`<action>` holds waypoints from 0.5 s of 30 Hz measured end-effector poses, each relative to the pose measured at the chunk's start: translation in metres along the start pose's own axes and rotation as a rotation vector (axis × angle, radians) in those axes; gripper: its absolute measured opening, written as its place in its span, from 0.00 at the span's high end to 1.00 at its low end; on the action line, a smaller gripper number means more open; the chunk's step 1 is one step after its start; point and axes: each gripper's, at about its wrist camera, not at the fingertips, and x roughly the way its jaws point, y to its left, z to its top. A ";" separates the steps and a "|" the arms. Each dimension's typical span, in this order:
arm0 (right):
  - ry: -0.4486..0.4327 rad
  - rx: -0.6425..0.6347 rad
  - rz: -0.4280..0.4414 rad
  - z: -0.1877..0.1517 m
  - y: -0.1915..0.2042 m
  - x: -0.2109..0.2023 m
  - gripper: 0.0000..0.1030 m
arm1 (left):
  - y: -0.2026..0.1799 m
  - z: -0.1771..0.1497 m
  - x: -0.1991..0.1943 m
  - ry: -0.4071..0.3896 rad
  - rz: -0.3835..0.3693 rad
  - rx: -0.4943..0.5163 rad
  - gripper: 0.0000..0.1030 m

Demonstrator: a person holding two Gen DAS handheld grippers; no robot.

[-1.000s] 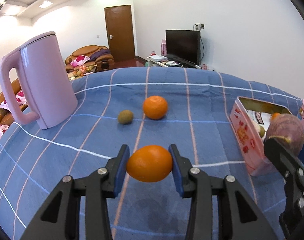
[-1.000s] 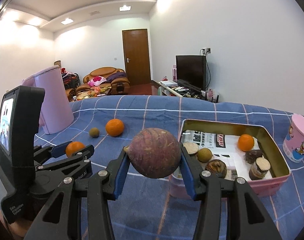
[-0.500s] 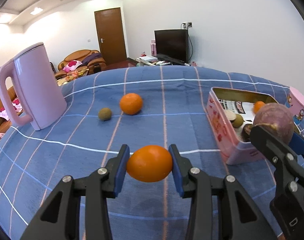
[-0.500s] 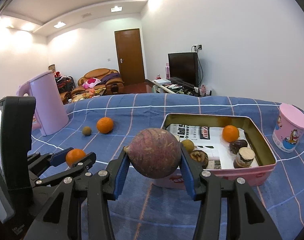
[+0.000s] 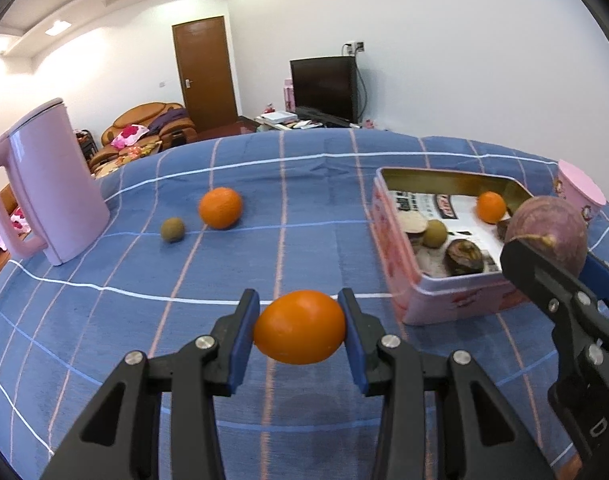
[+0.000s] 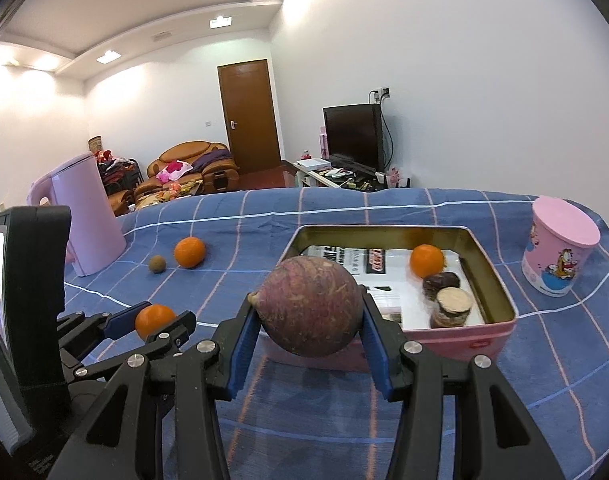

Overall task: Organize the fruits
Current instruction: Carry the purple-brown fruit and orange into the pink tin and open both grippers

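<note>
My left gripper (image 5: pixel 299 334) is shut on a small orange (image 5: pixel 299 332) held above the blue checked cloth; it also shows in the right wrist view (image 6: pixel 154 320). My right gripper (image 6: pixel 310 322) is shut on a round purple fruit (image 6: pixel 310 312), held at the near left corner of the pink tin box (image 6: pixel 496 332). That fruit shows in the left wrist view (image 5: pixel 548 232) at the tin's (image 5: pixel 388 236) near right side. The tin holds an orange (image 6: pixel 426 260) and several brown fruits (image 6: pixel 450 306). A loose orange (image 5: pixel 219 208) and a small brown fruit (image 5: pixel 172 229) lie on the cloth.
A pink kettle (image 5: pixel 44 184) stands at the left of the table. A pink lidded cup (image 6: pixel 558 256) stands right of the tin. The table's far edge falls off toward a sofa, door and television behind.
Both grippers have moved right and forward with their fruits. The tin now lies closer and fuller in both views. The purple fruit has come to the tin's near corner.
</note>
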 end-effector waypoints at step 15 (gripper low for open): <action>-0.017 0.006 -0.053 -0.002 -0.033 -0.021 0.51 | -0.034 -0.002 -0.010 -0.008 -0.039 0.034 0.59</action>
